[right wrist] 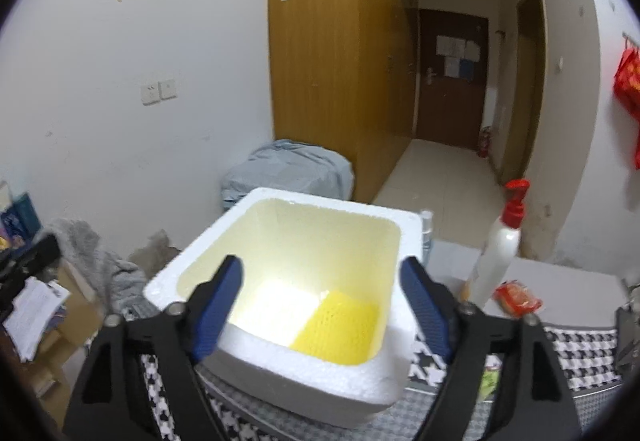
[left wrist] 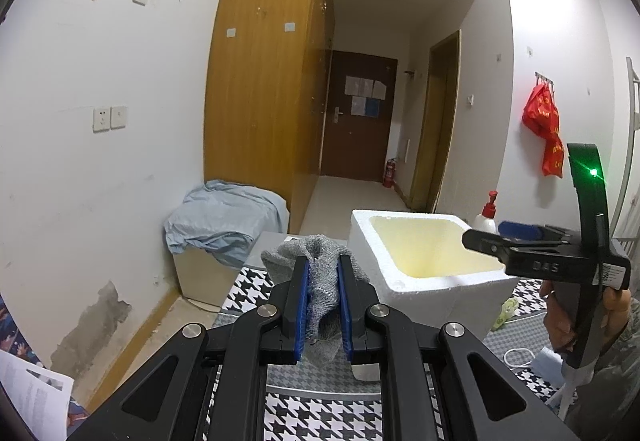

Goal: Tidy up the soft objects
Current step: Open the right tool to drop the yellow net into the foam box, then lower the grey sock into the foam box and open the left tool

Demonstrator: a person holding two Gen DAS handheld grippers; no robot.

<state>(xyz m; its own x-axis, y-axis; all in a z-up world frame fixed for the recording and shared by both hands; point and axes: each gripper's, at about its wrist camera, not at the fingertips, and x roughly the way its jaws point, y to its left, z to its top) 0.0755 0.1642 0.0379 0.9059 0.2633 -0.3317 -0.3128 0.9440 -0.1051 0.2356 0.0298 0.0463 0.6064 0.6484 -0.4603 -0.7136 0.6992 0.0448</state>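
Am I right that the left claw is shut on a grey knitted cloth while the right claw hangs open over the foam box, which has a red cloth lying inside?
Nearly. The cloth inside the foam box is yellow, not red, as the right wrist view shows. The rest holds: the left claw is shut on the grey knitted cloth, and the right claw hangs open over the box.

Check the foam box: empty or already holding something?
Not empty. The right wrist view shows a yellow cloth lying on the floor of the foam box; the rest of the floor is bare.
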